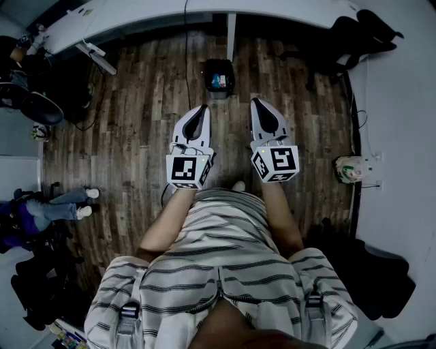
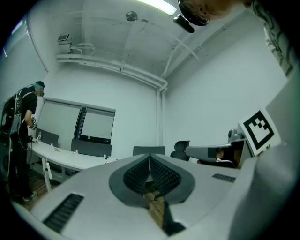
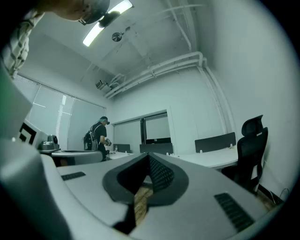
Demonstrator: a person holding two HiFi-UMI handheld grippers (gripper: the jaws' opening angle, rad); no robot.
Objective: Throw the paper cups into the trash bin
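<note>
Two hand-held grippers: the left hand-held gripper (image 1: 201, 109) and right hand-held gripper (image 1: 256, 103) are side by side at waist height, pointing forward.
Jaw state: both are clenched on nothing; each gripper view shows the ribbed pads meeting at the tip, with only floor visible below them.
Trash bin: the trash bin (image 1: 219, 76) is on the floor (image 1: 136, 143) just ahead, between the two tips and close to the table leg (image 1: 231, 37).
Paper cups: none can be made out in any view; something blue lies in the bin, too small to name.
Risk, empty reach: with no cup held or in sight, moving towards the bin now would likely achieve nothing.
Risk, cable: a cable (image 1: 187, 48) hangs from the table (image 1: 136, 19) beside the bin and could snag a low gripper.
Edges: the table edge runs across the far side, a wall with a bag (image 1: 351, 169) is to the right, and an office chair (image 1: 361, 34) is far right.
Open room: bare floor to the left and front; another person's legs (image 1: 65, 204) are well apart at the left.
</note>
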